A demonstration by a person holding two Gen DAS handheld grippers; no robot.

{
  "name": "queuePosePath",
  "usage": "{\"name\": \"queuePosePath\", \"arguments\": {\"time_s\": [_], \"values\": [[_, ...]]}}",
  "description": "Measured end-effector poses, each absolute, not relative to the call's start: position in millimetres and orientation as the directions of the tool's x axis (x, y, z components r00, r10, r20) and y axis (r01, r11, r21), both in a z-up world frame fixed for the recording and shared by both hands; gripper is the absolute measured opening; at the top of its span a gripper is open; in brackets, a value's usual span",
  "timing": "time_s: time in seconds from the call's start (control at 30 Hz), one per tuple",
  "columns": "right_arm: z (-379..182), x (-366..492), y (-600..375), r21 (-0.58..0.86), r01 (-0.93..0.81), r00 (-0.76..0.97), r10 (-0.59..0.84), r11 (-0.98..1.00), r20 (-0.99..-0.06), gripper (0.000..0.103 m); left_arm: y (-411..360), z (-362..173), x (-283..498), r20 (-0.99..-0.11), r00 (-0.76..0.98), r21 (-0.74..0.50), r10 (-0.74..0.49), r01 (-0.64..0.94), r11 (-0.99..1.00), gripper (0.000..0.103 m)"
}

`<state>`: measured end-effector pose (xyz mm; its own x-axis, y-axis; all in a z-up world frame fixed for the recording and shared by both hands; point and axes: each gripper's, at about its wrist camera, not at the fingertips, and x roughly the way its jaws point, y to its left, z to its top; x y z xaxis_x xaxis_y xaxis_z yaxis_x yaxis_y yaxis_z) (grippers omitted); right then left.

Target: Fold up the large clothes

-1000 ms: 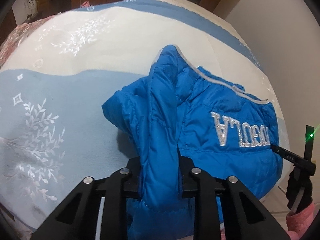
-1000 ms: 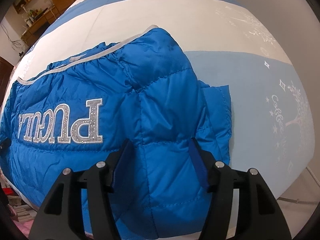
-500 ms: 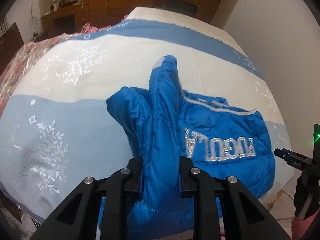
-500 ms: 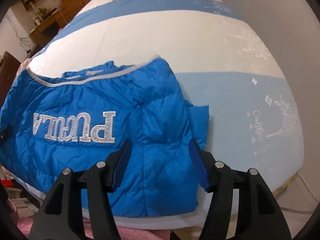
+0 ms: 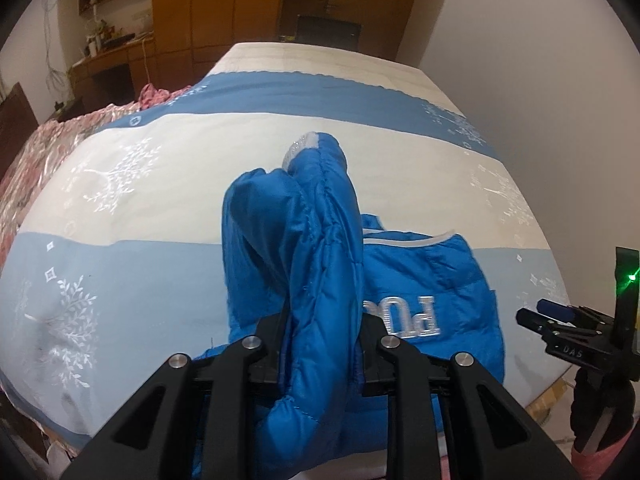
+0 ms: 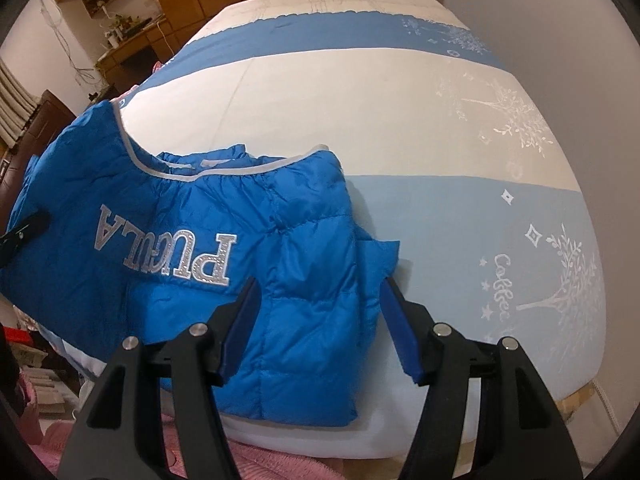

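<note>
A bright blue puffer jacket (image 6: 308,264) with silver letters lies at the near edge of the bed. My left gripper (image 5: 320,344) is shut on a thick fold of the jacket (image 5: 320,280) and holds that side lifted above the bed. My right gripper (image 6: 320,328) is open, with its blue-padded fingers (image 6: 240,328) apart over the jacket's right part, not pinching it. The right gripper also shows at the right edge of the left wrist view (image 5: 568,328). The left gripper's tip shows at the left edge of the right wrist view (image 6: 24,232).
The bed (image 5: 160,184) has a cover in white, light blue and darker blue bands. A pink floral blanket (image 5: 52,140) lies at its left side. A white wall (image 5: 540,80) runs along the right. Wooden cabinets (image 5: 208,4) stand beyond the bed. Pink cloth (image 6: 280,464) lies below the near edge.
My left gripper has risen and pulled back with the jacket fold, lifting that side. My right gripper has drawn back from the jacket and stays open.
</note>
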<state>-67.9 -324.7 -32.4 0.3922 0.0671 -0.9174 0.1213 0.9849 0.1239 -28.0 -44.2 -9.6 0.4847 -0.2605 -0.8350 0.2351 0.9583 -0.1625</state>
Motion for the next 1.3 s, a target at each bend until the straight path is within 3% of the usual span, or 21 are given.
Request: {"name": "queuePosePath", "arguments": {"time_s": [0.47,0.8,0.87,0.93,1.0,1.13,1.23,1.3], "values": [[-40.5,-70.6,-359.9,0.135,0.063,0.376,0.102,0.989,-0.921,0.061,-130.0,-37.2,-37.0,-0.868,0.43,-0.124,-0.249,0.298,0.947,0.022],[-51.8,-67.7,-365.6,0.142,0.047,0.352,0.116,0.989,-0.929,0.061,-156.0,-98.7,-35.5,-0.908,0.279,-0.221,-0.312,0.314,0.923,0.023],[-52.3,-67.0,-364.8,0.142,0.044,0.349,0.118,0.989,-0.93,0.061,-154.9,-95.5,-37.4,-0.9,0.287,-0.231,-0.327,0.323,0.918,0.025],[-50.8,-66.1,-364.1,0.148,0.041,0.348,0.125,0.988,-0.929,0.061,-148.7,-83.4,-40.1,-0.881,0.28,-0.282,-0.382,0.337,0.898,0.038],[-46.9,-63.7,-363.3,0.16,0.039,0.351,0.136,0.986,-0.926,0.062,-139.0,-69.3,-43.6,-0.851,0.271,-0.354,-0.45,0.338,0.872,0.043],[-32.8,-56.5,-356.5,0.184,0.014,0.365,0.166,0.983,-0.916,0.064,-111.0,-28.0,-52.8,-0.765,0.269,-0.487,-0.586,0.354,0.798,0.044],[-22.1,-48.4,-345.5,0.211,-0.006,0.358,0.199,0.977,-0.912,0.065,-83.8,-5.3,-52.9,-0.762,0.351,-0.446,-0.545,0.326,0.834,0.044],[-15.1,-40.6,-333.9,0.236,-0.022,0.346,0.228,0.972,-0.91,0.072,-67.6,0.0,-40.8,-0.792,0.389,-0.386,-0.472,0.28,0.879,0.044]]}}
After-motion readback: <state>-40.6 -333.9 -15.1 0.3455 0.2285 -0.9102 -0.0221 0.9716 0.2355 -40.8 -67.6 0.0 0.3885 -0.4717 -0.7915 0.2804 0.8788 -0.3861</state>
